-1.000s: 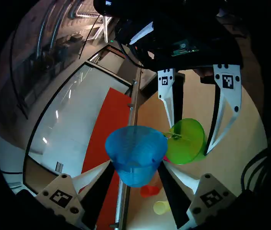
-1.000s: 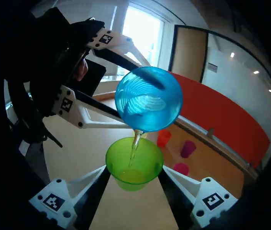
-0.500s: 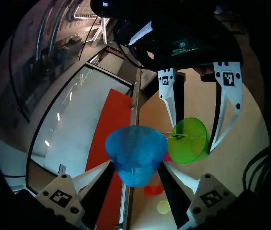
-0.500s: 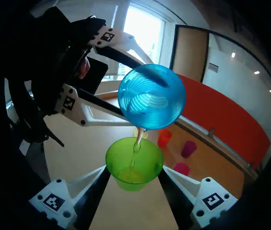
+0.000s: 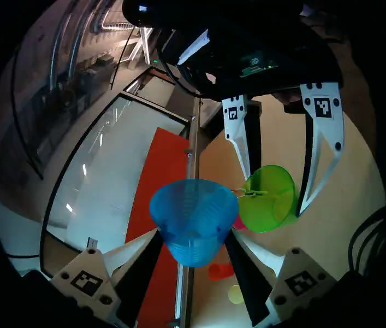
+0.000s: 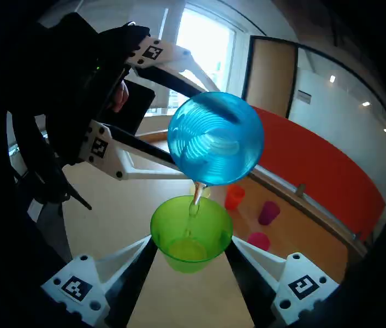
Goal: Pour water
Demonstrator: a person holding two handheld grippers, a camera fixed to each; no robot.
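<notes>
Right gripper view: pouring cup (image 6: pixel 215 138) at frame centre, between left tongs (image 6: pixel 206 145) that reach in from upper left. Receiving cup (image 6: pixel 191 229) directly below at lower centre, between right tongs (image 6: pixel 191 240). Water stream (image 6: pixel 195 199) runs from upper cup into lower. Three small cups (image 6: pixel 234 197) stand on desk (image 6: pixel 193 298), right of centre

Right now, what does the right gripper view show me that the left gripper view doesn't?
The right gripper view gives the blue cup mouth-on, its water stream landing in the green cup, and a purple cup. The left gripper view gives the blue cup's outer wall and ceiling pipes. Shared: both cups, left gripper and right gripper clamping them, an orange cup.
</notes>
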